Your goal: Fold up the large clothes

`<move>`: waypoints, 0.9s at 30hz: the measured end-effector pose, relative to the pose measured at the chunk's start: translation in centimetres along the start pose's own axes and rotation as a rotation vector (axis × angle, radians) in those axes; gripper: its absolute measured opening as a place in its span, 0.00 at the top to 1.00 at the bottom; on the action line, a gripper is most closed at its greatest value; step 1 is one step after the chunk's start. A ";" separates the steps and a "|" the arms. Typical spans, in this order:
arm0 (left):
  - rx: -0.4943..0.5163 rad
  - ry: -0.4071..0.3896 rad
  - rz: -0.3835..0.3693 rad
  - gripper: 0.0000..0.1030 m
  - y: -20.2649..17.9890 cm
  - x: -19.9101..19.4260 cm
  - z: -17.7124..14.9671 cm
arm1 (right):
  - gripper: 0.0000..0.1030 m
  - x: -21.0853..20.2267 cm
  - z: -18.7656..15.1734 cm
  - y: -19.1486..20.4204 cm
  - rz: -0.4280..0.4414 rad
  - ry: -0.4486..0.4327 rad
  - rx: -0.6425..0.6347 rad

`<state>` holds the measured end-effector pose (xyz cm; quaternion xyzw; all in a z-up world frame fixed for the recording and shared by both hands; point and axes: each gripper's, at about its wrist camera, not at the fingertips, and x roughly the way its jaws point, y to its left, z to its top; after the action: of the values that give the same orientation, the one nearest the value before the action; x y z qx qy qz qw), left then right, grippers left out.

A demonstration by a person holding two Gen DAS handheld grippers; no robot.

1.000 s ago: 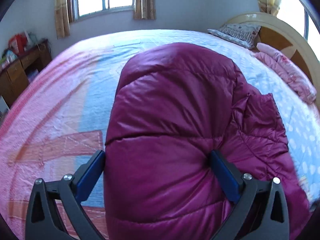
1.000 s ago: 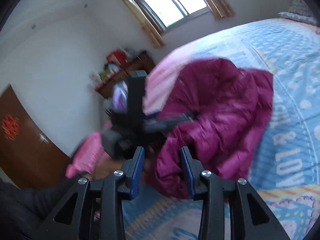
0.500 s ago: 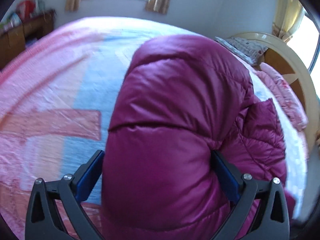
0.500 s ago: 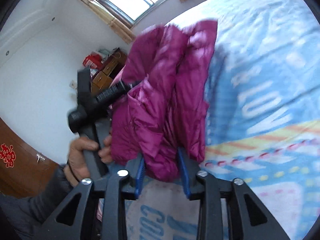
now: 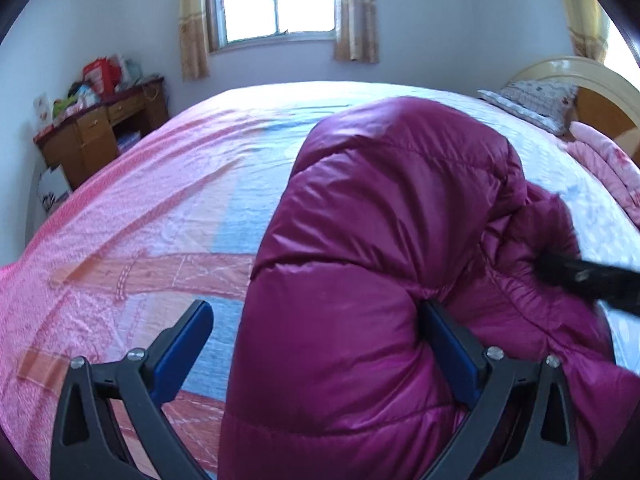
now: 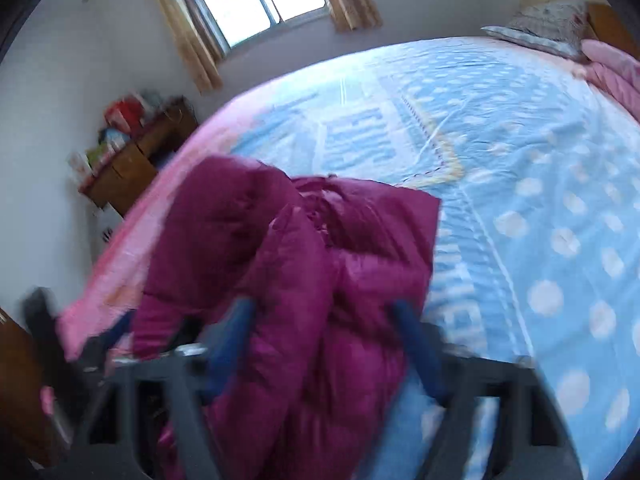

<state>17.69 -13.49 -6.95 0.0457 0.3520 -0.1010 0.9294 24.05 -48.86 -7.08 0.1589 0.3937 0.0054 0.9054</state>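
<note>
New since half a second back: right hand-held gripper (image 6: pixel 322 306) swung in over the near corner of the bed (image 6: pixel 520 168), jaws just closing with a thick roll of the magenta down jacket (image 6: pixel 304 248) between them. Too blurred to tell whether the pads bite or only bracket the fabric. No longer dangling in the air as before; heaped low on the pink border of the bedspread (image 5: pixel 160 208). In the left view, black tip of that same gripper now poking into the jacket's right-hand folds, absent a second ago. Left hand-held gripper (image 5: pixel 313 306) spread wide around the puffed bulk: right finger (image 5: pixel 444 340) pressed into the fabric, left finger (image 5: pixel 184 340) standing clear, so nothing clamped there. Reads as a fold brought over and being set down, bundle lumpy, not squared. Edges: near edge of bed just under both grippers, some risk of slipping off; desk (image 5: pixel 100 136) against the left wall, well apart; pillow (image 5: pixel 532 100) and pink quilt (image 5: pixel 600 160) far right by the headboard (image 5: pixel 580 76). Open bedspread beyond the jacket, ample for laying flat.
</note>
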 end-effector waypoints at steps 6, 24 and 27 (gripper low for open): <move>-0.167 0.157 -0.065 0.00 1.5 2.8 1.4 | 0.65 4.8 0.2 -0.9 0.055 0.004 -0.006; -0.099 0.152 -0.098 0.00 0.8 3.5 1.7 | 0.64 -7.3 -3.8 2.4 0.087 -0.211 -0.027; -0.089 0.149 -0.090 0.00 0.2 3.1 1.5 | 0.64 -9.6 -5.5 5.3 0.155 -0.235 -0.083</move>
<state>20.95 -13.99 -7.93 -0.0041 0.4262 -0.1230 0.8962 14.16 -43.57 -2.21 0.1507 0.2712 0.0730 0.9478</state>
